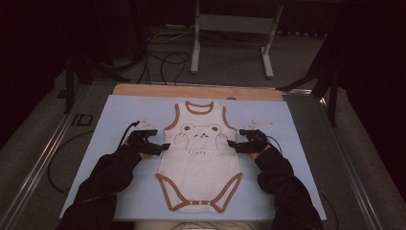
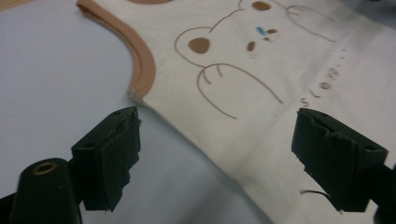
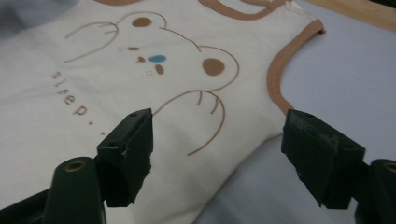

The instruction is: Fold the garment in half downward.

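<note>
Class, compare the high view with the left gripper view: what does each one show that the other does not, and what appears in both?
High view alone: the whole bodysuit down to its snap crotch, both sleeved forearms, the right hand-held gripper, the wooden table edge and floor cables. Left gripper view alone: the left hand-held gripper close up, black jaws apart, straddling the garment's side seam without pressing it. Shared: the bear print, brown armhole trim and blue mat.

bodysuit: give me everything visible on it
The bodysuit is cream, sleeveless soft fabric with brown trim at neck, armholes and leg openings, snaps at the crotch. A brown bear print sits above the word "sleep". It lies flat, face up, neck away from the person, on the pale blue mat. Open jaws flank each side below the armholes, not gripping.
</note>
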{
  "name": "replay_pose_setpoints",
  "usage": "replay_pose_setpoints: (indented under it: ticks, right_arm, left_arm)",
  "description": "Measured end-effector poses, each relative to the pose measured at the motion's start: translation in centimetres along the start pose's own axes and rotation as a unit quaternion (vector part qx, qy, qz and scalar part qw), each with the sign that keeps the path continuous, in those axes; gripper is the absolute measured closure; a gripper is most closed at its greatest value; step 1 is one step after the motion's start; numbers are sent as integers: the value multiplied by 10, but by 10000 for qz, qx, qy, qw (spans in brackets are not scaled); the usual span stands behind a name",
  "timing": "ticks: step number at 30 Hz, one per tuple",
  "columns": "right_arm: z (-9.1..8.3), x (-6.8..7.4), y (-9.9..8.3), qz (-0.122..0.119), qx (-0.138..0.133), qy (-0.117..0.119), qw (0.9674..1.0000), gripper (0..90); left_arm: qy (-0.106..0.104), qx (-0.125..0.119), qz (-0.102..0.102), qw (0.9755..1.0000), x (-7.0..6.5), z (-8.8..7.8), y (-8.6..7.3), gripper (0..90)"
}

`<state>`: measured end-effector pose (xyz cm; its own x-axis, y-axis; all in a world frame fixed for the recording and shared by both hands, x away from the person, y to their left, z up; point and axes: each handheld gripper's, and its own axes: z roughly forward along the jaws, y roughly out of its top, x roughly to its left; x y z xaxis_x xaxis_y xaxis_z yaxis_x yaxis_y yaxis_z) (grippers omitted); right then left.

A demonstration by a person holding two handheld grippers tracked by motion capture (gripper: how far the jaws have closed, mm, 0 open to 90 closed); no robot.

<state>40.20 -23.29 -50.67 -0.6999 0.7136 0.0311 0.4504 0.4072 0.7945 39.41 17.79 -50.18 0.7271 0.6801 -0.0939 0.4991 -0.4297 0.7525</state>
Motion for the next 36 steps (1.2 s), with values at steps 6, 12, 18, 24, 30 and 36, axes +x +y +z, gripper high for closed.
replay_pose_setpoints:
  ticks: [6,12,18,24,30,36]
  right_arm:
    - [10,-4,-1,56,176,-58,9998,351]
    - [17,-6,-2,117,267,-135,9995,389]
    - [21,-7,-3,180,342,-303,9988,432]
    - [26,-9,-4,242,501,-334,9979,488]
    - [27,-7,-2,233,586,-319,9975,569]
    - [29,-4,1,149,623,-317,9974,766]
  left_arm:
    - [250,142,-119,9995,3,11,1,303]
    - [362,267,-185,9988,6,20,3,382]
    - [461,423,-273,9977,9,33,6,435]
    - [421,416,-428,9973,14,37,7,519]
    - [363,393,-420,9977,11,39,8,672]
    - [355,430,-560,9969,12,41,9,871]
